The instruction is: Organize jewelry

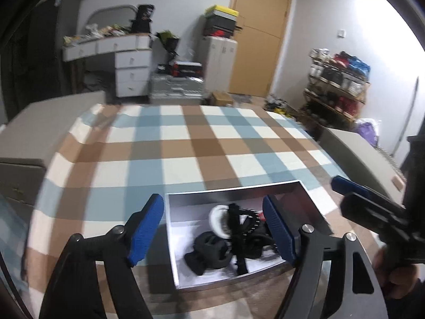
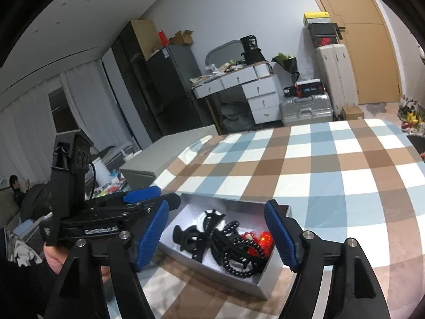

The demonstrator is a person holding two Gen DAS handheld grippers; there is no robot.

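While both grippers hang above the checked tablecloth, the open white box sits low and centre in the left wrist view, between the blue pads of the left gripper. Its 2 fingers are spread wide and grasp nothing; the left pad lies outside the box's left wall, the right pad over its right part.

Inside the box, a black hair claw lies at lower left, a round white piece above it, and a black strap-like item runs across both. Motion blur softens these shapes.

From the right wrist view the white box sits bottom centre, framed by the right gripper, whose blue pads are likewise parted and empty. A string of black beads curls in the box's middle, with a red item bearing yellow stars at its right end and the black hair claw at the left.

At far right of the left wrist view, the right gripper enters with its fingers pointing left. At left of the right wrist view, the left gripper lies level, held in a hand.

Behind, at upper centre, stand a white desk and silver suitcase.
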